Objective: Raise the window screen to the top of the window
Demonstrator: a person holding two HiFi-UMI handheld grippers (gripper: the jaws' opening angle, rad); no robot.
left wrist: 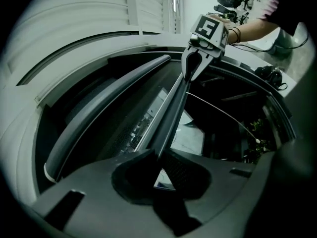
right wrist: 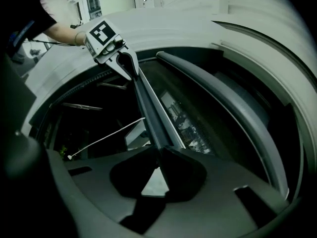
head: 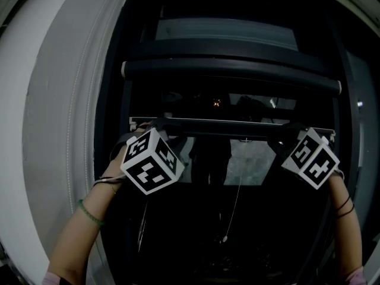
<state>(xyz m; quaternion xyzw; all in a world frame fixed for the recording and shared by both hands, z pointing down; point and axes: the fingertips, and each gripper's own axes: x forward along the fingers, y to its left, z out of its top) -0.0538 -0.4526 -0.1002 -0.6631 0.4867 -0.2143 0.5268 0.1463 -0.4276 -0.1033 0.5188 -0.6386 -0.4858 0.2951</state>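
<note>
The marker cube (head: pixel 151 161) of the left gripper (left wrist: pixel 159 156) was white with black squares, like that of the right gripper (right wrist: pixel 159 157). The screen bar (head: pixel 231 126) in both jaws was dark grey, the cord (head: pixel 236 190) below them white.

Green bracelet (head: pixel 89 213), black wrist bands (head: pixel 345 206)

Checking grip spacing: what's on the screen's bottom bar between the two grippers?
Head view: the bottom bar runs bare between the left gripper and right gripper, both shut on it. Only a thin pull cord hangs from near its middle.
</note>
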